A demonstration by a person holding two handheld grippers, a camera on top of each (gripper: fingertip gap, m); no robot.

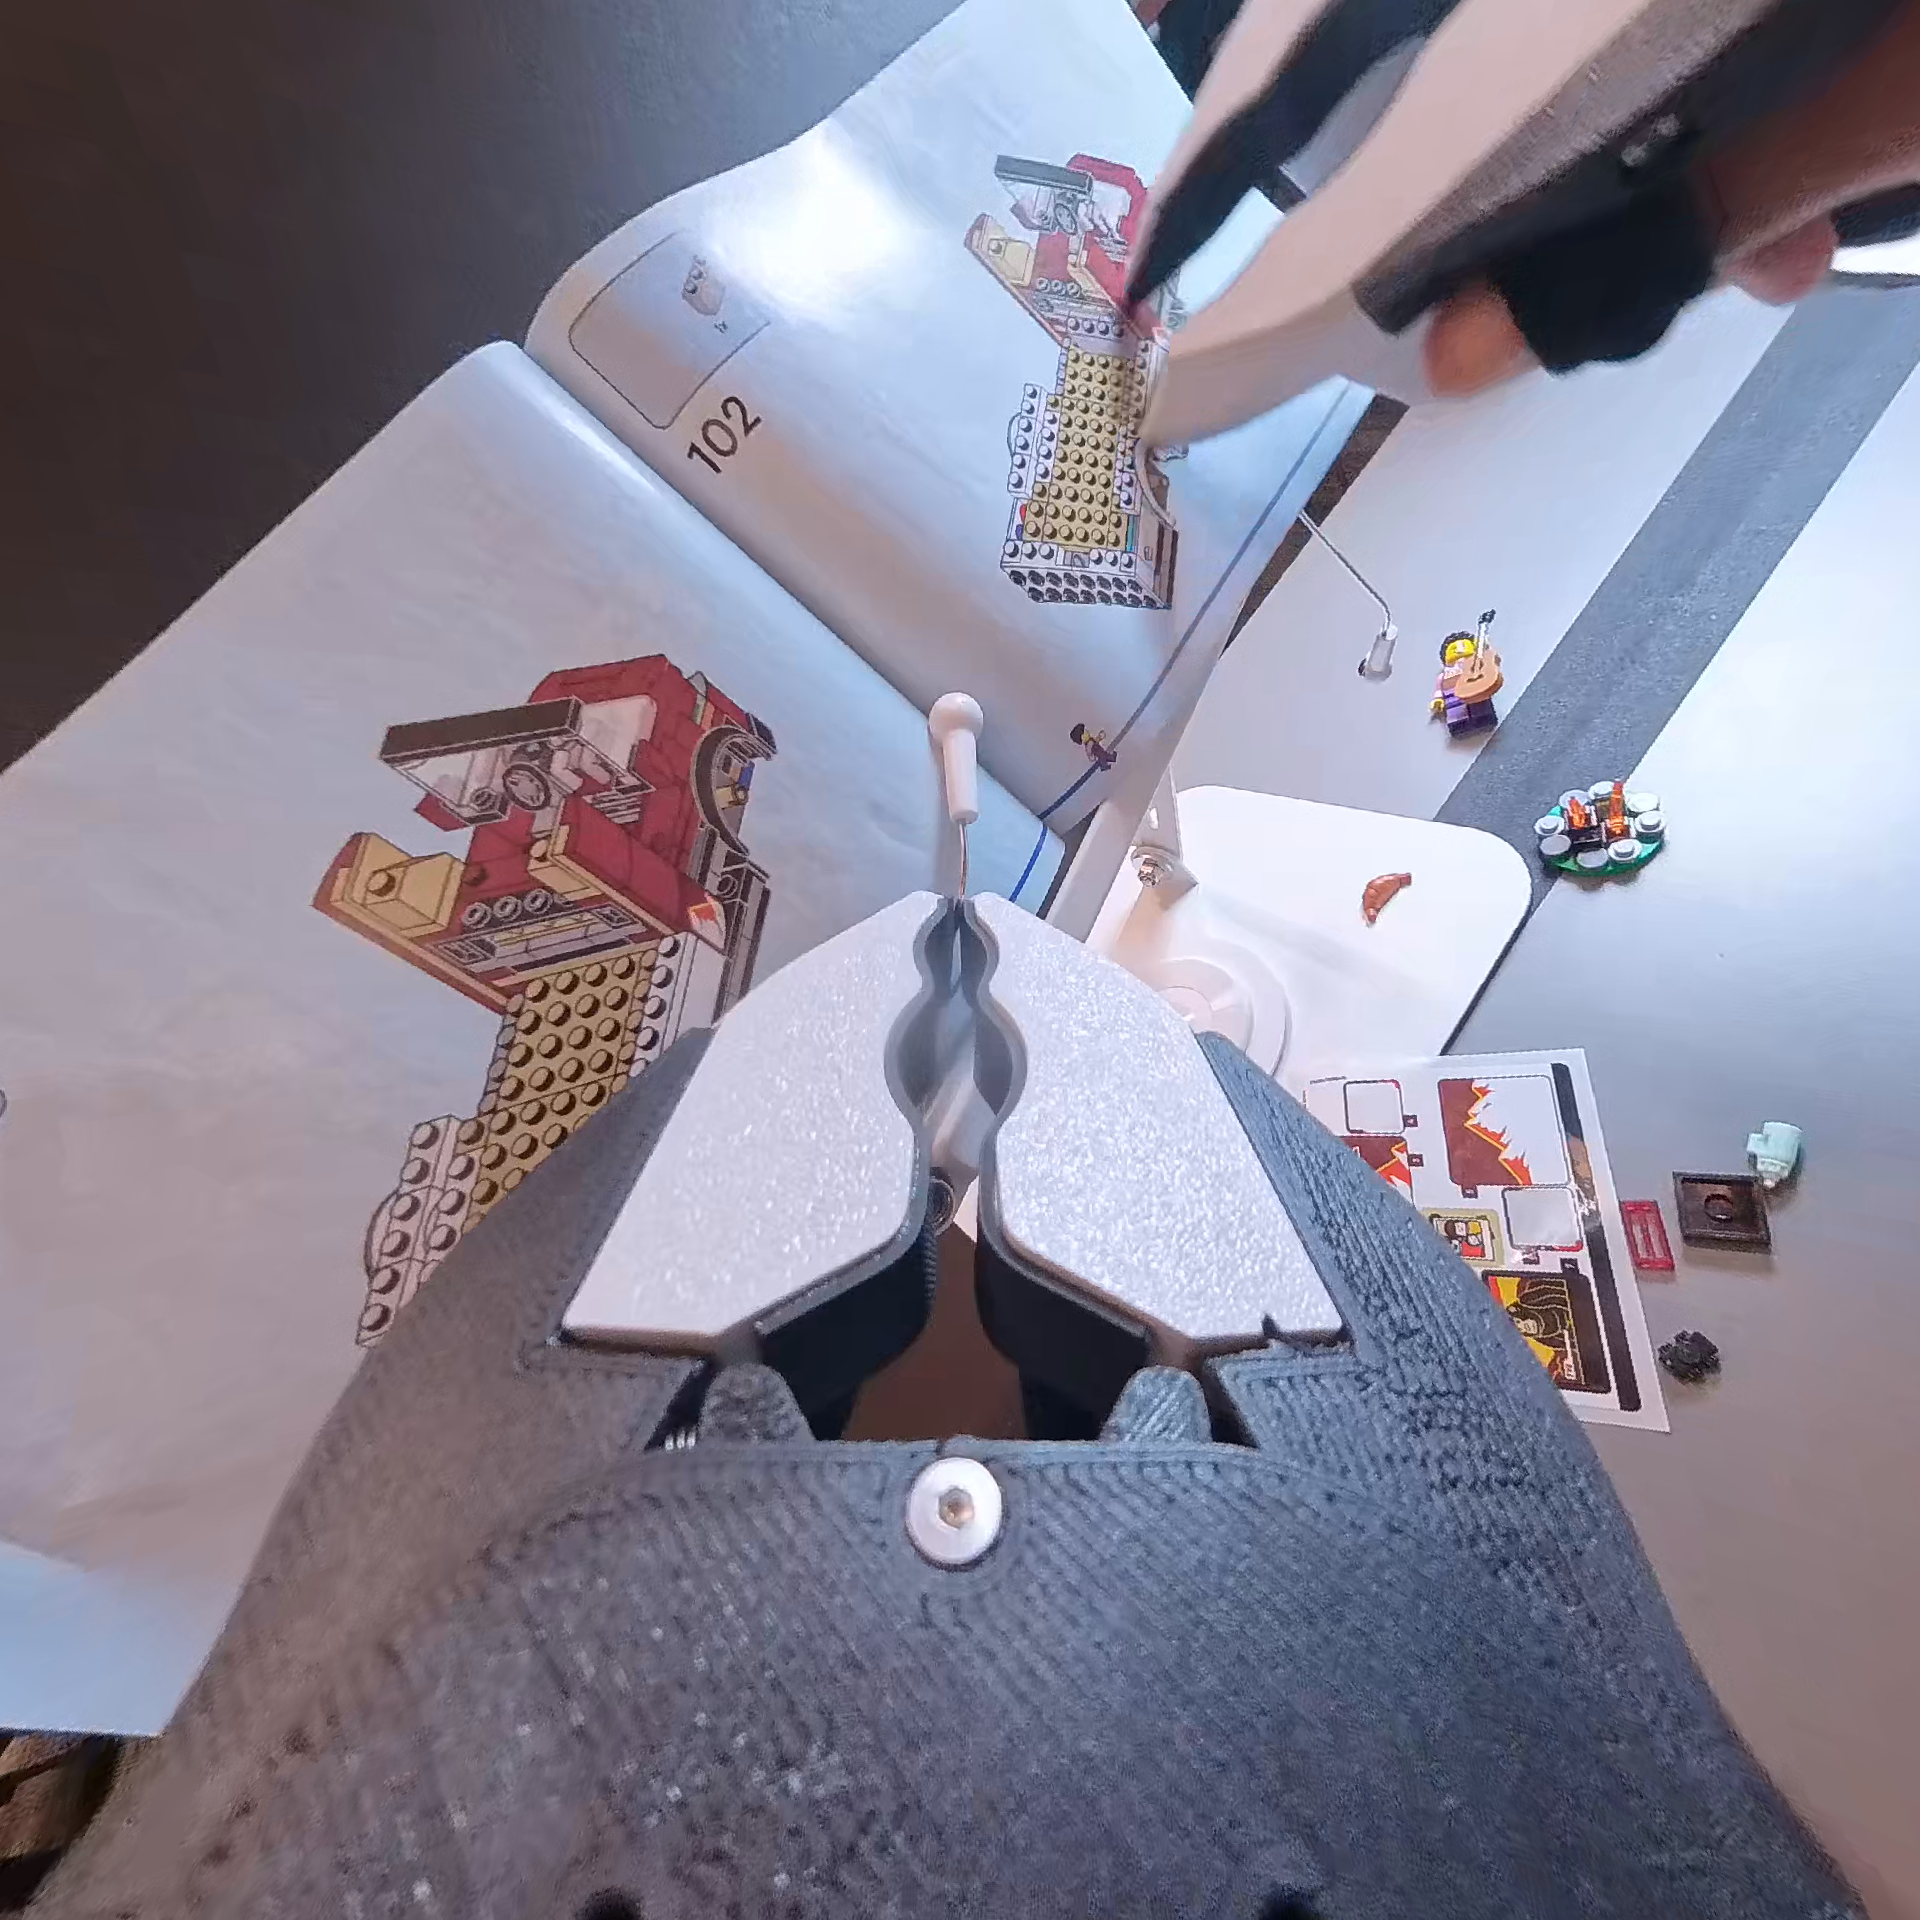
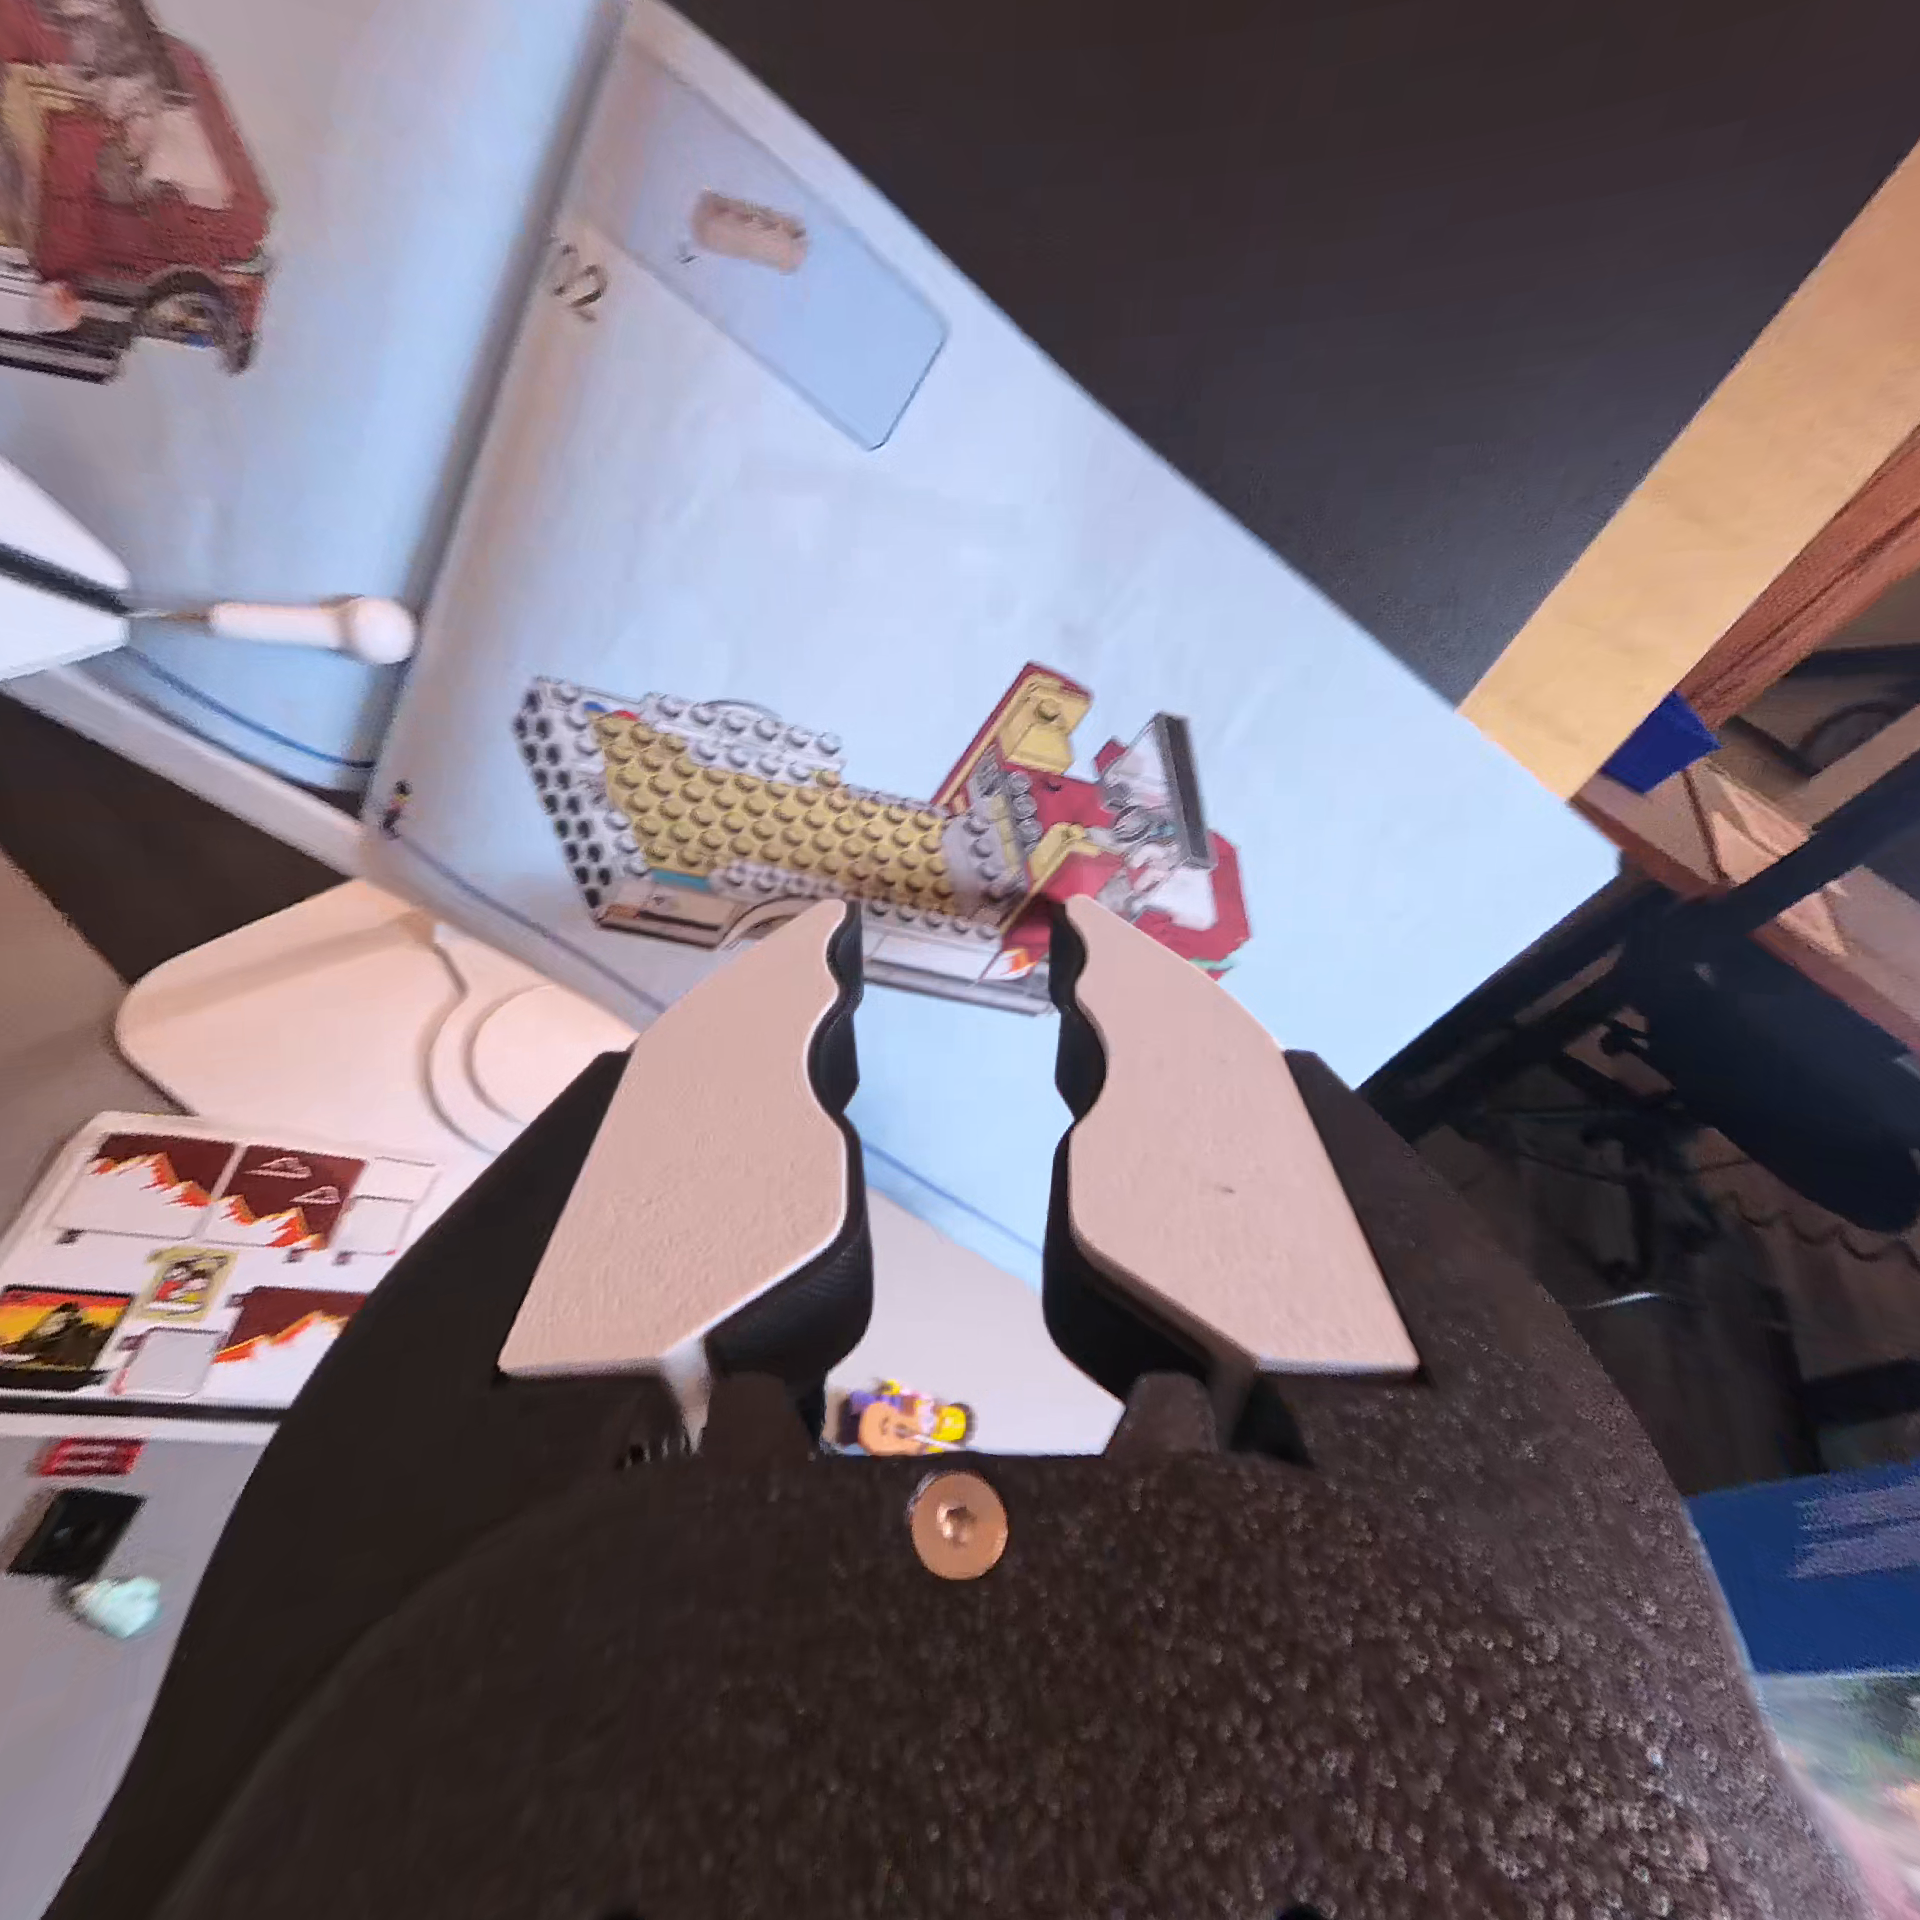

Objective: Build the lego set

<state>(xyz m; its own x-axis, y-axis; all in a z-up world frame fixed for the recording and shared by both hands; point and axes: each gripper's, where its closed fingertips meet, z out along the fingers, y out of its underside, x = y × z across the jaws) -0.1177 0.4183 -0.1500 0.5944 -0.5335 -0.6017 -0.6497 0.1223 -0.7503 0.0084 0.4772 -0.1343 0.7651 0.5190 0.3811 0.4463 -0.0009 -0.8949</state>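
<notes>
The left gripper (image 1: pixel 958 912) is clenched on a thin white-tipped wire clip (image 1: pixel 954 727) over the instruction booklet (image 1: pixel 312 644); the right gripper (image 2: pixel 954 914) hangs released before its page.

Right tool (image 2: pixel 956 925) centre frame, its two pale fingers (image 2: pixel 717 1153) apart with a clear gap, nothing between them. Tips sit over the open instruction booklet (image 2: pixel 727 540), which fills the upper left and middle and rests on a white stand (image 2: pixel 312 1008). Printed truck build drawing just above the tips. White clip arm (image 2: pixel 312 623) with rounded end lies across the booklet's left edge. Sticker sheet (image 2: pixel 197 1257) lower left on the bench (image 2: pixel 62 1766); below it a small red piece (image 2: pixel 88 1457), a black square piece (image 2: pixel 68 1532), a pale green piece (image 2: pixel 120 1605). Minifigure with guitar (image 2: pixel 909 1423) shows between the finger bases. Wooden furniture (image 2: pixel 1714 520) upper right. Blue box (image 2: pixel 1808 1579) right edge, blurred.
</notes>
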